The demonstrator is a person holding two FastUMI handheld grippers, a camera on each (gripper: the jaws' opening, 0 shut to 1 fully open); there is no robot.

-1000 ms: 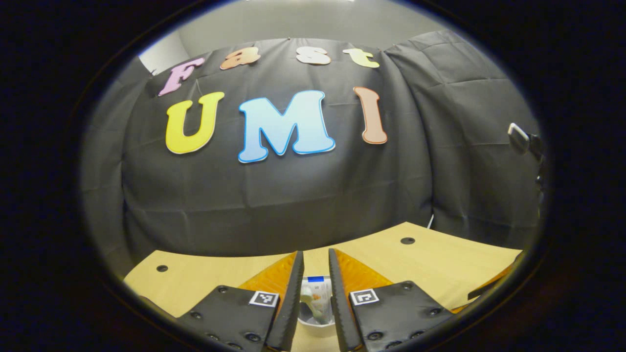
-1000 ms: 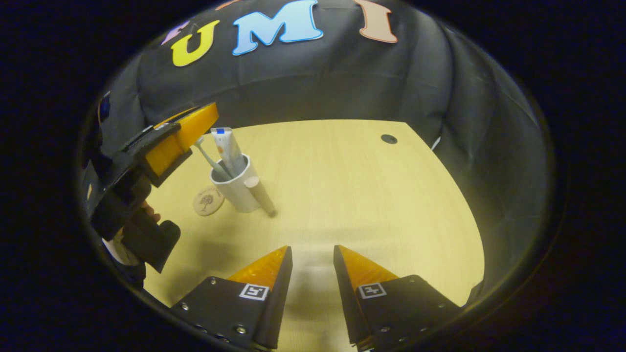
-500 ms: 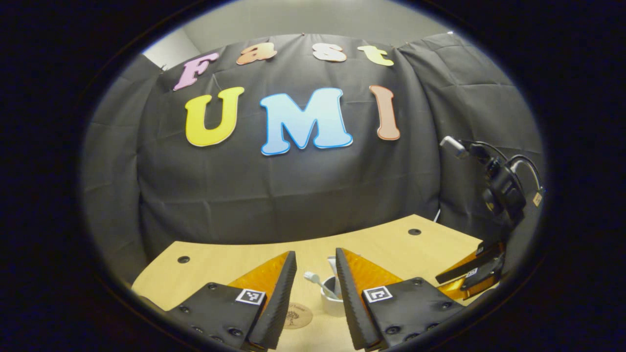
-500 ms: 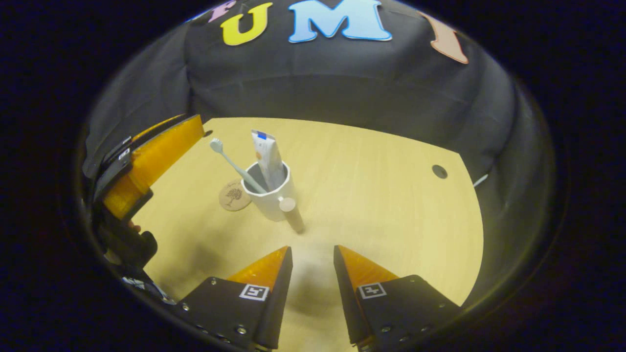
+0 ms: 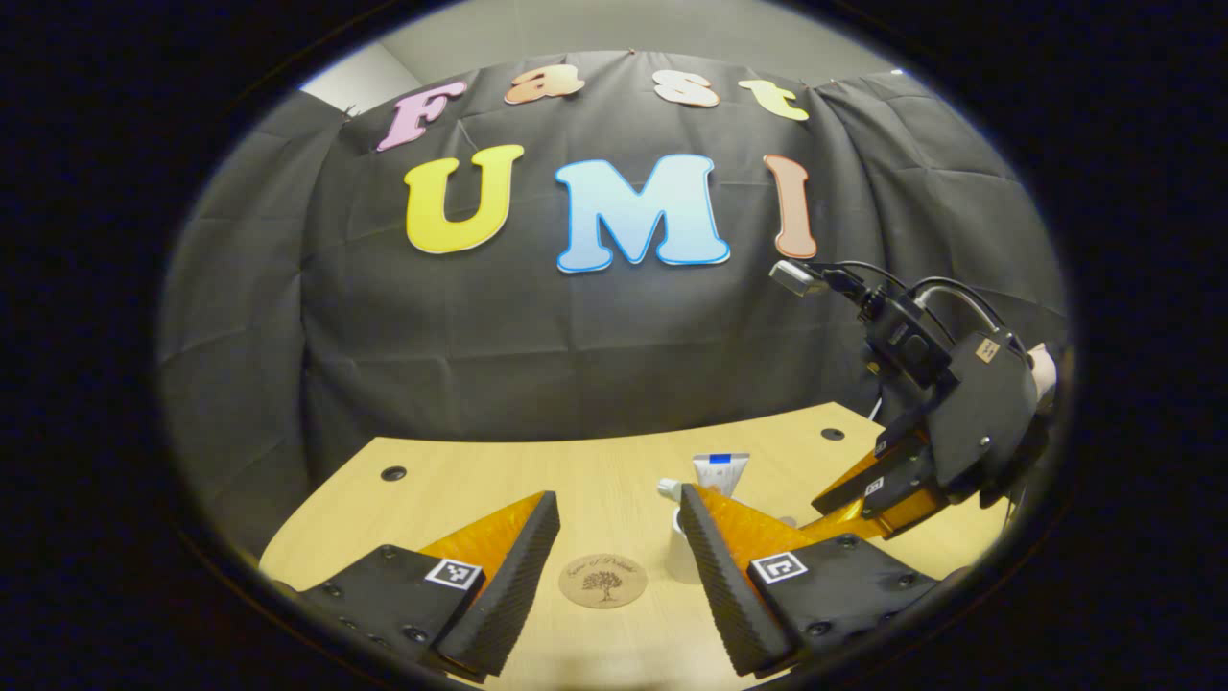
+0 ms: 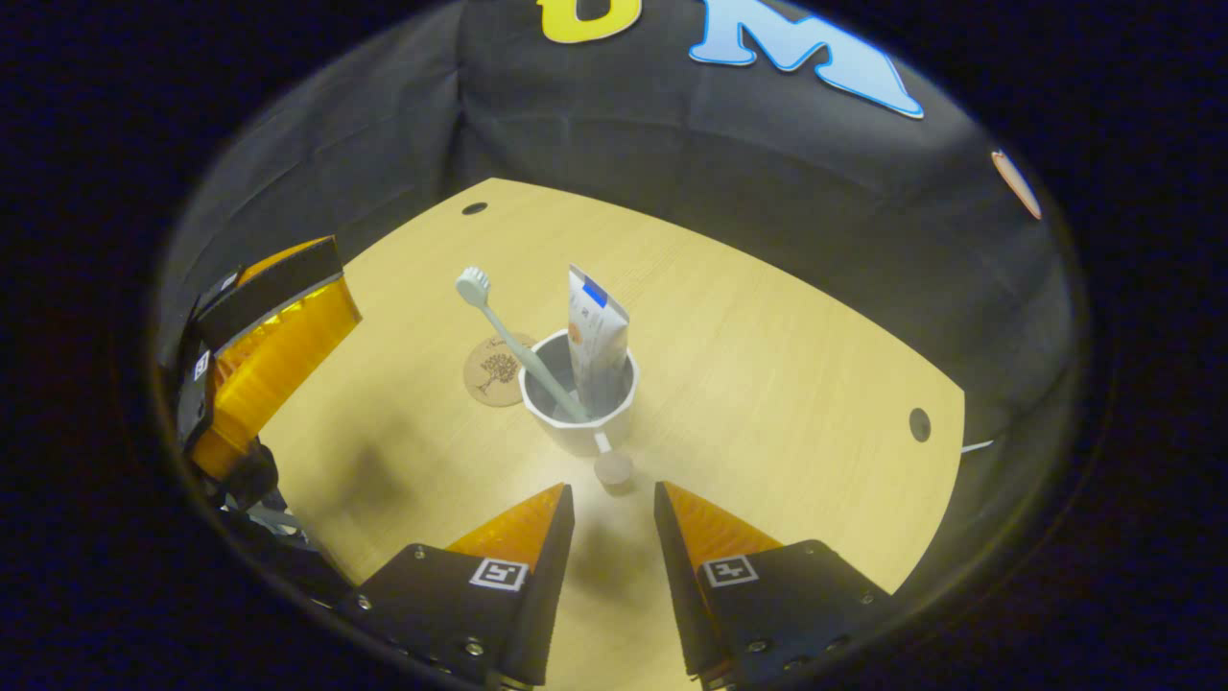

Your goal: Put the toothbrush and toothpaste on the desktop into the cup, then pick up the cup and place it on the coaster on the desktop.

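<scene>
No wording can be read: the coaster (image 5: 602,581) bears a tree emblem with script too small to make out, and the toothpaste (image 6: 596,338) print is blurred.

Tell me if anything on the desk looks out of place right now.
Nothing stands out. The toothbrush and toothpaste lean inside the upright cup, which stands on the desk beside the coaster, not yet on it.

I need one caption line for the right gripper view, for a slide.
Right gripper open above the desk, facing the white cup holding toothbrush and toothpaste, coaster beside it.
</scene>
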